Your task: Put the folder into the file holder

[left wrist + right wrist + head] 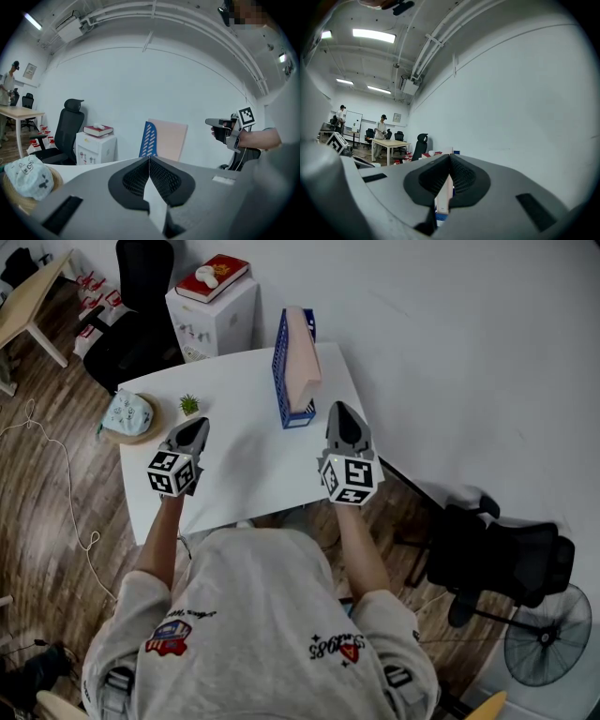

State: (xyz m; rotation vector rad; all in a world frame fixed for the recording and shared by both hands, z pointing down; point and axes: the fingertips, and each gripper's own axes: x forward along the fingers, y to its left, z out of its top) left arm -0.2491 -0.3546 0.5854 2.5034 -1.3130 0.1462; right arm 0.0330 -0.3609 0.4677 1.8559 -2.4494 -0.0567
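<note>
Over at the far right of the white table, the pale pink folder stands on edge inside the blue file holder. Its long axis runs away from the person, its top edge rises above the holder's perforated wall, and that wall lies along the folder's left side. Nothing else shows in the holder.

The left gripper hovers over the table's middle, well apart from the holder, its jaws pressed together with nothing between them. The right gripper hangs just right of the holder's near end without touching it. Its jaws are likewise closed and empty, and its own view shows the folder only as a strip beyond them.

At the table's left end, a round woven tray carries a bundled light-blue cloth, with a small potted plant just beside it. Beyond the table, a white cabinet bears a red book.
</note>
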